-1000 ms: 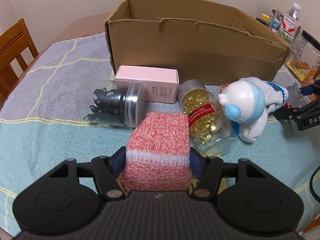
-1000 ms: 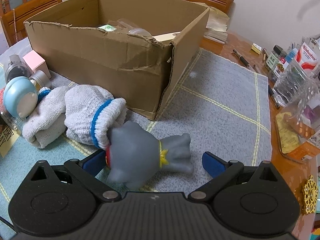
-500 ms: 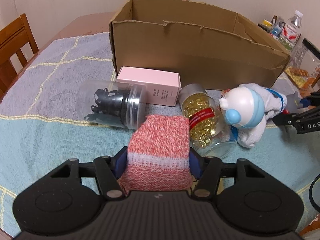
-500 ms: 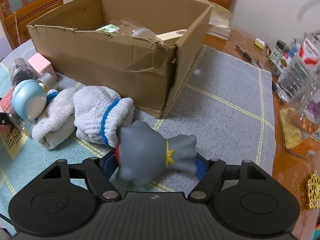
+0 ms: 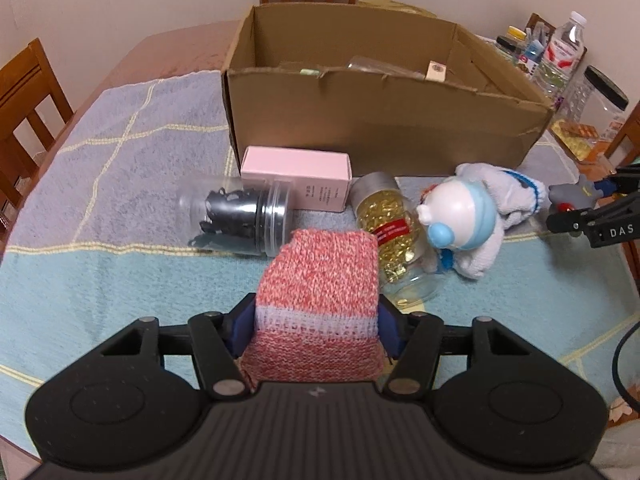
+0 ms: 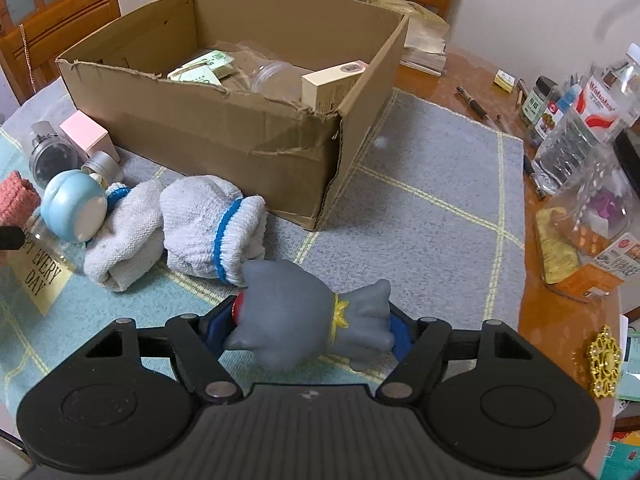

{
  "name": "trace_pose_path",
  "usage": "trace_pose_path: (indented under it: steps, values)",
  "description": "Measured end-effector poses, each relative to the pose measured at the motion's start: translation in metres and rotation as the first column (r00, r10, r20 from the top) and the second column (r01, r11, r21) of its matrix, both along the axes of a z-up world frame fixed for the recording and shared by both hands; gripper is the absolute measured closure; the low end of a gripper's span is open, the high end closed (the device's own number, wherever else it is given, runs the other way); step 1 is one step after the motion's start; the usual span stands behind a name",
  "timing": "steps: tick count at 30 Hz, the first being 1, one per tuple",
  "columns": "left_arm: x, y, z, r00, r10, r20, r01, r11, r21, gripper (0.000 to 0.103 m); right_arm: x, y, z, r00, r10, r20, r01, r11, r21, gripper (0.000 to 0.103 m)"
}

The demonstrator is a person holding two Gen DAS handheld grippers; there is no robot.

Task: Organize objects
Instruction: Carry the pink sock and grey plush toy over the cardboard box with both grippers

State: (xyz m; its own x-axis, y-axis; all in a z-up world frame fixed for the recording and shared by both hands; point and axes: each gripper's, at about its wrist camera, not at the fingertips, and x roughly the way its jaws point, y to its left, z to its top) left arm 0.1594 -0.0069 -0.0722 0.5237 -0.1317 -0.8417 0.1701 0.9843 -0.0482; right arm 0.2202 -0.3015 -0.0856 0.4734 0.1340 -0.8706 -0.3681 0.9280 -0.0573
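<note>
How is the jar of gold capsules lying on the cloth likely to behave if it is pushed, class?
The jar of gold capsules lies on its side, so it will probably roll rather than slide. It looks about half full, so the capsules may shift and make it wobble. The pink box near its cap could stop it rolling that way.

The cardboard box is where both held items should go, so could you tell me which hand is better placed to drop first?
Probably the right. The right gripper, shut on the grey toy, faces the box's torn, low corner over bare cloth. The left gripper, holding the sock, has jars and a pink carton between.
</note>
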Motion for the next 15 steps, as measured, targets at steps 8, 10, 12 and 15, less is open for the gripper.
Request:
trace_pose_path:
  steps: [8, 10, 12, 15]
  values:
    - [0.003, -0.004, 0.039, 0.999, -0.036, 0.005, 0.037, 0.997, -0.068, 0.043, -0.003, -0.005, 0.038, 1.0, -0.005, 0.004, 0.005, 0.999, 0.053, 0.025]
    - [0.006, -0.009, 0.048, 0.998, -0.055, 0.02, 0.056, 0.996, -0.062, 0.043, -0.003, -0.004, 0.049, 1.0, 0.002, 0.009, -0.002, 0.997, 0.075, 0.025]
    - [0.01, -0.013, 0.057, 0.997, -0.071, 0.036, 0.073, 0.996, -0.05, 0.043, -0.003, 0.0, 0.061, 1.0, 0.019, 0.024, -0.021, 0.997, 0.079, 0.025]
    - [0.019, -0.018, 0.068, 0.992, -0.114, 0.061, 0.117, 0.992, -0.052, 0.043, -0.002, 0.007, 0.077, 0.997, 0.049, 0.054, -0.053, 0.996, 0.076, 0.025]
